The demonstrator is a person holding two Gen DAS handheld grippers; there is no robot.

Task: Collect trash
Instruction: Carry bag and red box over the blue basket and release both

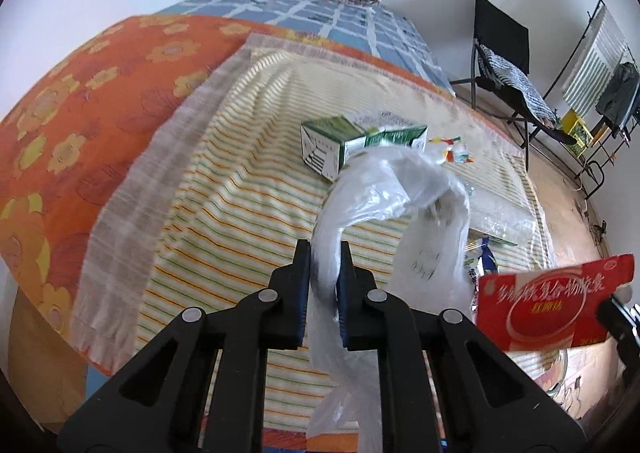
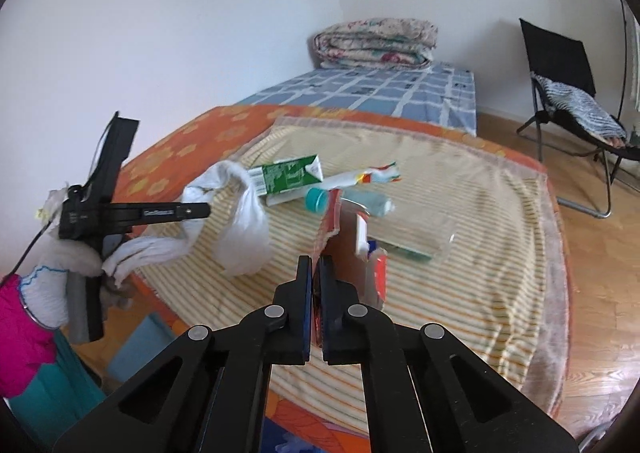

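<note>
My left gripper [image 1: 325,249] is shut on a twisted part of a thin white plastic bag [image 1: 384,189], which arches up over the striped cloth [image 1: 224,189] and hangs below the jaws. My right gripper [image 2: 317,261] is shut on the edge of a torn red cardboard box [image 2: 332,229]; in the left wrist view its red printed face [image 1: 556,305] shows at the right. Beyond the grippers, on the cloth, lie a green carton [image 2: 292,173], a colourful wrapper [image 2: 372,175], a clear bottle with a teal cap [image 2: 348,203] and clear plastic packaging [image 2: 416,237]. The bag [image 2: 240,221] trails to a gloved hand [image 2: 68,261].
The striped cloth covers an orange floral sheet [image 1: 80,101] on a bed. A folded quilt [image 2: 376,41] sits at the far end on blue checked bedding. A black folding chair [image 2: 568,93] and a drying rack [image 1: 600,65] stand on the wooden floor at the right.
</note>
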